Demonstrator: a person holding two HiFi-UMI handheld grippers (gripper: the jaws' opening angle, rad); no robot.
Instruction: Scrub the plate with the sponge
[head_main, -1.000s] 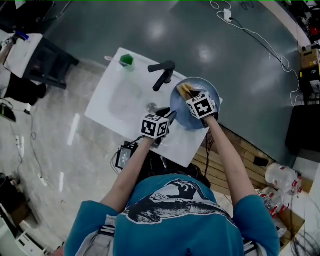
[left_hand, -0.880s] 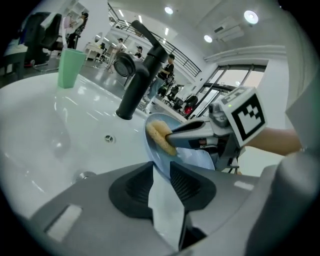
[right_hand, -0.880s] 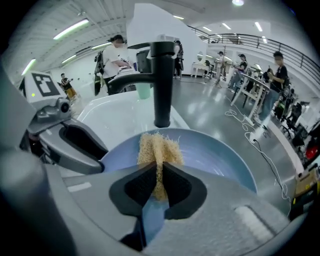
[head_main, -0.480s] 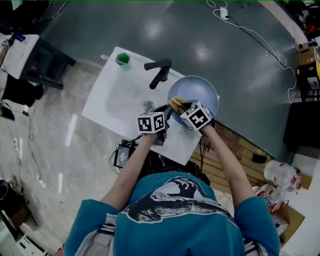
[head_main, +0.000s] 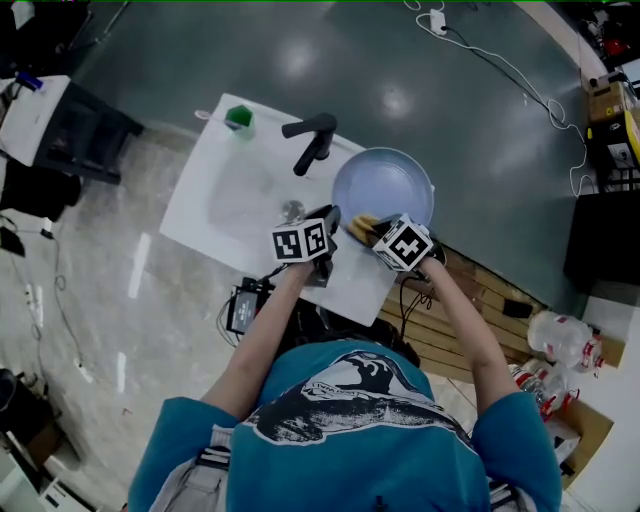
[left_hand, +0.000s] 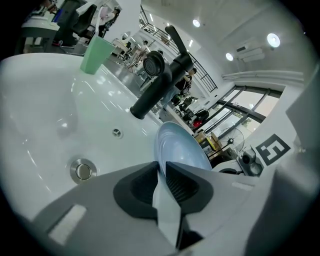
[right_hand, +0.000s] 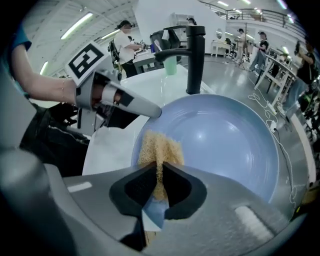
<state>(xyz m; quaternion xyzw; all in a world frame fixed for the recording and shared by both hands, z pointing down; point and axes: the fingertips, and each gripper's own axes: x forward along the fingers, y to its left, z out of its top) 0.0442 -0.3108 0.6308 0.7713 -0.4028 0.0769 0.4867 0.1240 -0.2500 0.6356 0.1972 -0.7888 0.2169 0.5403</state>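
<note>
In the head view the blue plate (head_main: 385, 180) lies on the white sink (head_main: 225, 215), at 4 o'clock from the black faucet (head_main: 312, 142). A green cup (head_main: 238, 117) stands at the sink's 11 o'clock corner, and the drain (head_main: 292, 210) is at 7 o'clock from the faucet.

The left gripper (head_main: 332, 216) meets the plate's rim at 8 o'clock. In its own view the left gripper (left_hand: 160, 166) has just been closing, and its 2 jaws are clamped on that rim. The plate (left_hand: 182, 146) rises beyond them toward 12 o'clock. The faucet (left_hand: 161, 80) is at 12 o'clock, the cup (left_hand: 97, 54) at 10 o'clock and the drain (left_hand: 82, 170) at 9 o'clock.

The right gripper (head_main: 374, 233) is just beside the left one, at the plate's 7 o'clock edge. In its own view the right gripper (right_hand: 160, 169) is clenched on the yellow sponge (right_hand: 159, 149), which is squeezed thin between the jaws. The sponge's free end presses on the plate (right_hand: 225, 140) near its 8 o'clock rim. The left gripper (right_hand: 152, 111) grips the rim at 10 o'clock, with the faucet (right_hand: 195, 55) and cup (right_hand: 171, 65) behind at 12 o'clock.
</note>
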